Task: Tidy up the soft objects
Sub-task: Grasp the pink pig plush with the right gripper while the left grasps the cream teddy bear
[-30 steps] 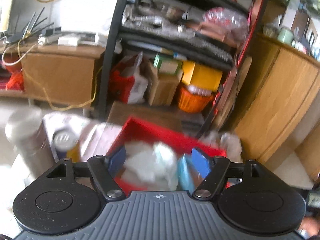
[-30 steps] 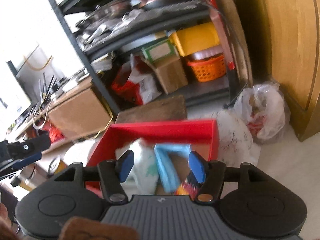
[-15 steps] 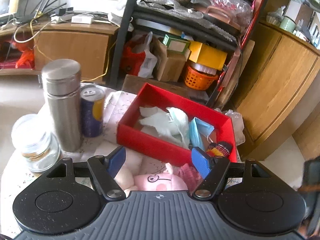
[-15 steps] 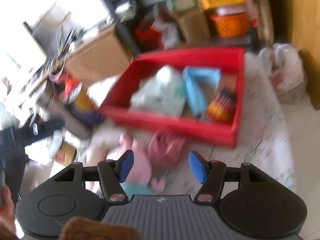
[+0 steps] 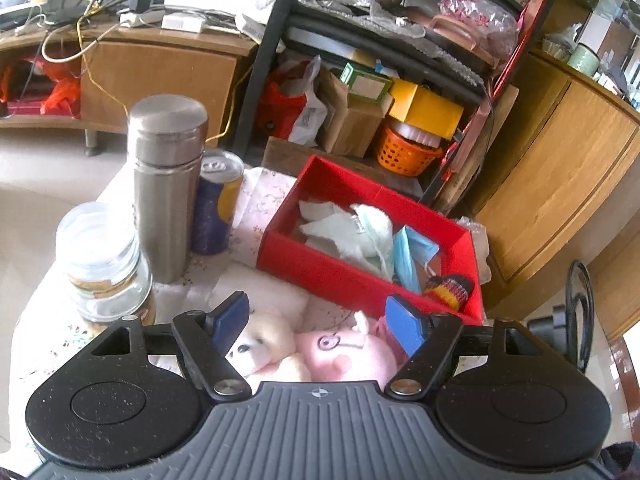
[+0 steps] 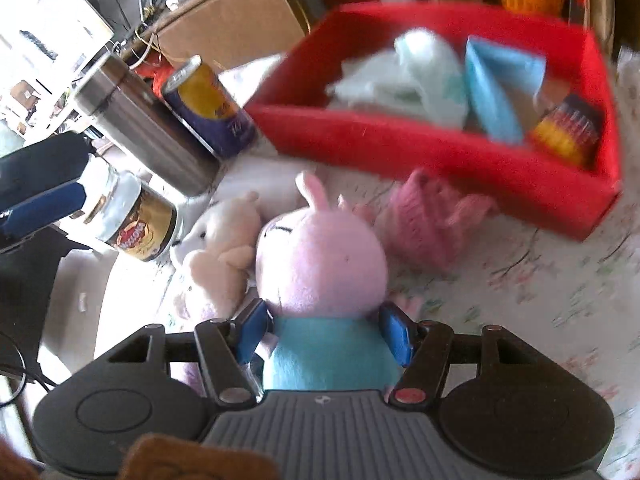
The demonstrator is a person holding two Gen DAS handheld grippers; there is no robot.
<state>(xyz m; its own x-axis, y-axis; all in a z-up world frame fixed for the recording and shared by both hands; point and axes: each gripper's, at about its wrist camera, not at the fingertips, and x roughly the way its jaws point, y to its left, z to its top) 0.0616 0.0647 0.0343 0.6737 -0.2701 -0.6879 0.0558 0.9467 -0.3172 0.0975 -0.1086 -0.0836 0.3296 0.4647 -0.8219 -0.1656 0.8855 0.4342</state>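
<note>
Looks like this is the pick-up step for the pink pig toy (image 6: pixel 320 264). It lies on the flowery tablecloth (image 6: pixel 540 288) just in front of the red box (image 6: pixel 400 148), touching a cream bear (image 6: pixel 224 240) on one side, with a pink knitted thing (image 6: pixel 428 224) on the other. The right gripper (image 6: pixel 324 332) is straddling the pig's blue body, and its jaws have just been opening, with the pig in between. The view's blurry, so I honestly can't say for sure if the pads are touching the plush or just beside it; my read is no squeeze yet. The left gripper (image 5: pixel 316 320) hangs over the same two toys with its jaws wide apart, holding nothing; they've eased open a touch as well.

Next move, I'd guess: close on the pig's middle, lift it clear of the bear, carry it over the near wall of the box and drop it in with the face masks (image 5: pixel 408 256) and the white cloths (image 5: pixel 352 228) already in there. Plush squashes, so the grip probably needs to go fairly tight or it'll slip out.

Compared with a second ago: both cameras were staring at the box and the shelves behind, with no toys in sight. Now both are tipped down, and the pig fills the right view.
</note>
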